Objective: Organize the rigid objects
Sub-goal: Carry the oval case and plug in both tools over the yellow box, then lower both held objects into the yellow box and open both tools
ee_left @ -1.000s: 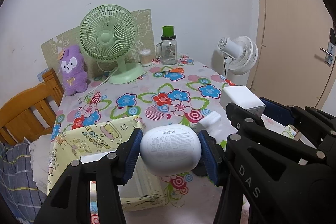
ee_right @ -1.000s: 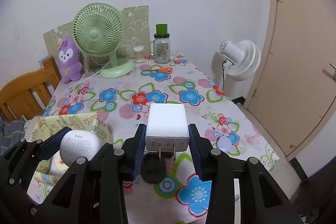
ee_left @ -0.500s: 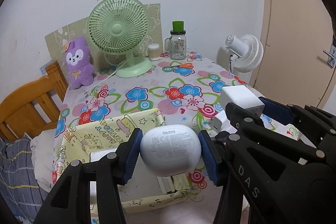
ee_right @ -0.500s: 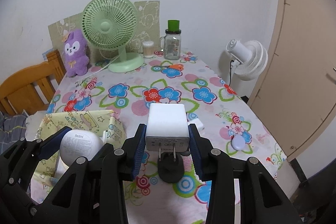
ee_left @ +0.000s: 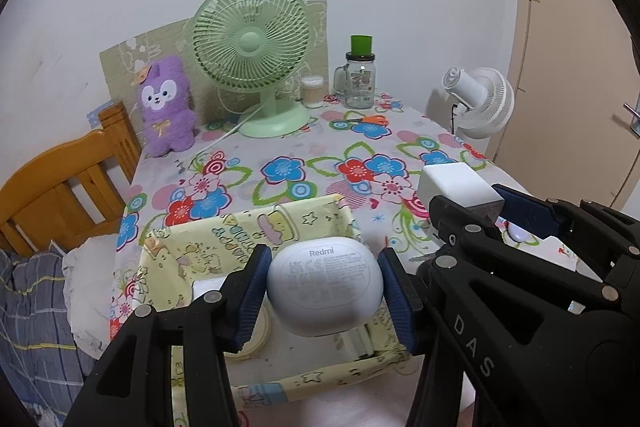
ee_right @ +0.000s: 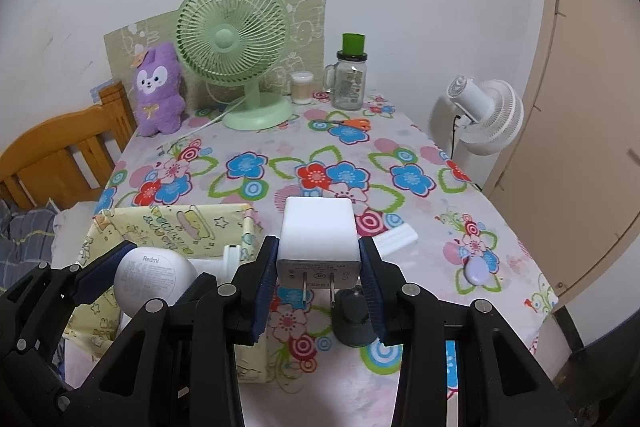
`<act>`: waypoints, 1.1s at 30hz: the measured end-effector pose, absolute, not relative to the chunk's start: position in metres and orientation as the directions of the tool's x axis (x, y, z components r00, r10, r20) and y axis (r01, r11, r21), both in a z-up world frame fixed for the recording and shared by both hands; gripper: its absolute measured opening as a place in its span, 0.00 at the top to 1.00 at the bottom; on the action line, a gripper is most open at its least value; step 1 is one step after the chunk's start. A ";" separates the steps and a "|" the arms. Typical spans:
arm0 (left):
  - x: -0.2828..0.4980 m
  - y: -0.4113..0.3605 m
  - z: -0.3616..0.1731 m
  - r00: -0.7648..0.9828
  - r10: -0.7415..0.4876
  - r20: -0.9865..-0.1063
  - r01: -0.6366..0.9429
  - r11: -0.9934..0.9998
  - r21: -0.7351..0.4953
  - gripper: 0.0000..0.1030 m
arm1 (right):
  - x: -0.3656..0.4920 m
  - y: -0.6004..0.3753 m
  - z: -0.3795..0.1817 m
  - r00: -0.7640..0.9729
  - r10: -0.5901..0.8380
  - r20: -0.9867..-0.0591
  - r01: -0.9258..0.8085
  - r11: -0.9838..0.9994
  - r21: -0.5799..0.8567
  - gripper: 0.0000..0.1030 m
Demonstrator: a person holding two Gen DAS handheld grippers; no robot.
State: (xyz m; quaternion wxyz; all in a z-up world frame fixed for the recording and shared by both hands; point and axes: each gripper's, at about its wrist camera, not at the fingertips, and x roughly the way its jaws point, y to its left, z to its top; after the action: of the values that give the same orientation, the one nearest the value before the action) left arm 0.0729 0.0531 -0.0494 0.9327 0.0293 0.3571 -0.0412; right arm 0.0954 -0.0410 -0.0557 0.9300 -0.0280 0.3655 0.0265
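My left gripper (ee_left: 325, 291) is shut on a white Redmi earbud case (ee_left: 324, 289) and holds it above the open yellow cartoon-print box (ee_left: 240, 231); the case also shows in the right wrist view (ee_right: 154, 277). My right gripper (ee_right: 319, 267) is shut on a white plug charger (ee_right: 318, 237), prongs toward the camera, held above the table just right of the box (ee_right: 172, 223). The charger also shows in the left wrist view (ee_left: 456, 185). White items lie inside the box, partly hidden.
On the floral tablecloth (ee_right: 280, 163) lie a small white block (ee_right: 396, 239), a lilac oval piece (ee_right: 476, 271) and a dark round object (ee_right: 354, 319). At the back stand a green fan (ee_right: 236, 51), purple plush (ee_right: 157, 91), jar mug (ee_right: 348, 79) and scissors (ee_right: 348, 123). A wooden chair (ee_right: 60, 151) stands left.
Both grippers have pulled back toward the near table edge and moved left, each still holding its object. The earbud case now hangs over the yellow box.
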 end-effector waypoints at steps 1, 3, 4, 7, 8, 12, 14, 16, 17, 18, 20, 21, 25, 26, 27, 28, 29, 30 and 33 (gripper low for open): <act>0.073 0.056 -0.050 0.741 -0.054 -0.669 0.094 0.995 0.023 0.45 | 0.096 -0.039 -0.056 0.730 0.031 -0.682 -0.072 0.997 -0.033 0.59; 0.073 0.060 -0.051 0.740 -0.050 -0.671 0.087 0.996 0.021 0.45 | 0.097 -0.034 -0.057 0.728 0.035 -0.684 -0.079 0.996 -0.033 0.59; 0.073 0.062 -0.051 0.739 -0.050 -0.672 0.086 0.996 0.021 0.45 | 0.097 -0.032 -0.058 0.728 0.037 -0.685 -0.082 0.996 -0.033 0.59; 0.073 0.068 -0.053 0.736 -0.048 -0.676 0.080 0.997 0.017 0.45 | 0.097 -0.025 -0.059 0.724 0.042 -0.689 -0.092 0.995 -0.036 0.59; 0.073 0.070 -0.053 0.735 -0.047 -0.677 0.078 0.997 0.016 0.45 | 0.098 -0.023 -0.060 0.723 0.043 -0.690 -0.095 0.995 -0.037 0.59; 0.074 0.078 -0.055 0.731 -0.047 -0.681 0.076 0.997 0.013 0.45 | 0.099 -0.015 -0.062 0.720 0.047 -0.693 -0.104 0.994 -0.040 0.59; 0.074 0.082 -0.056 0.730 -0.045 -0.682 0.072 0.997 0.011 0.45 | 0.099 -0.011 -0.063 0.717 0.051 -0.695 -0.111 0.993 -0.041 0.59; 0.074 0.086 -0.057 0.729 -0.043 -0.684 0.066 0.998 0.008 0.45 | 0.100 -0.006 -0.064 0.715 0.055 -0.697 -0.118 0.992 -0.044 0.59; 0.075 0.089 -0.058 0.727 -0.042 -0.685 0.063 0.998 0.006 0.45 | 0.101 -0.003 -0.064 0.714 0.056 -0.698 -0.122 0.992 -0.045 0.59; 0.075 0.090 -0.058 0.727 -0.040 -0.686 0.060 0.998 0.005 0.45 | 0.102 -0.001 -0.065 0.713 0.058 -0.699 -0.125 0.991 -0.045 0.59; 0.075 0.095 -0.060 0.724 -0.040 -0.689 0.057 0.998 0.001 0.45 | 0.103 0.004 -0.066 0.710 0.063 -0.701 -0.134 0.990 -0.046 0.59; 0.076 0.097 -0.061 0.724 -0.040 -0.689 0.055 0.998 0.000 0.45 | 0.103 0.006 -0.067 0.709 0.068 -0.702 -0.140 0.989 -0.047 0.59; 0.077 0.106 -0.065 0.717 -0.042 -0.696 0.048 0.999 -0.012 0.45 | 0.106 0.016 -0.070 0.704 0.071 -0.707 -0.157 0.986 -0.057 0.59; 0.078 0.108 -0.067 0.715 -0.041 -0.698 0.045 0.999 -0.014 0.45 | 0.106 0.017 -0.071 0.701 0.072 -0.709 -0.160 0.985 -0.059 0.59; 0.079 0.110 -0.068 0.713 -0.041 -0.700 0.042 0.999 -0.016 0.45 | 0.107 0.020 -0.072 0.699 0.072 -0.711 -0.164 0.985 -0.061 0.59; 0.079 0.112 -0.069 0.711 -0.040 -0.702 0.039 0.999 -0.017 0.45 | 0.108 0.022 -0.073 0.697 0.074 -0.713 -0.168 0.984 -0.063 0.59; 0.080 0.115 -0.070 0.708 -0.038 -0.705 0.035 0.999 -0.018 0.45 | 0.109 0.024 -0.074 0.694 0.075 -0.716 -0.173 0.983 -0.064 0.59; 0.080 0.116 -0.071 0.707 -0.036 -0.707 0.032 0.999 -0.019 0.45 | 0.110 0.027 -0.075 0.691 0.078 -0.718 -0.178 0.982 -0.065 0.59; 0.081 0.123 -0.075 0.698 -0.034 -0.715 0.022 0.999 -0.025 0.45 | 0.113 0.034 -0.079 0.683 0.083 -0.726 -0.194 0.979 -0.070 0.59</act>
State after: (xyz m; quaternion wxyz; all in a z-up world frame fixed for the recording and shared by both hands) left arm 0.0812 0.1227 -0.0755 0.9215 -0.0074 0.3880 -0.0153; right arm 0.1127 0.0339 -0.0792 0.9145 -0.0706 0.3912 0.0756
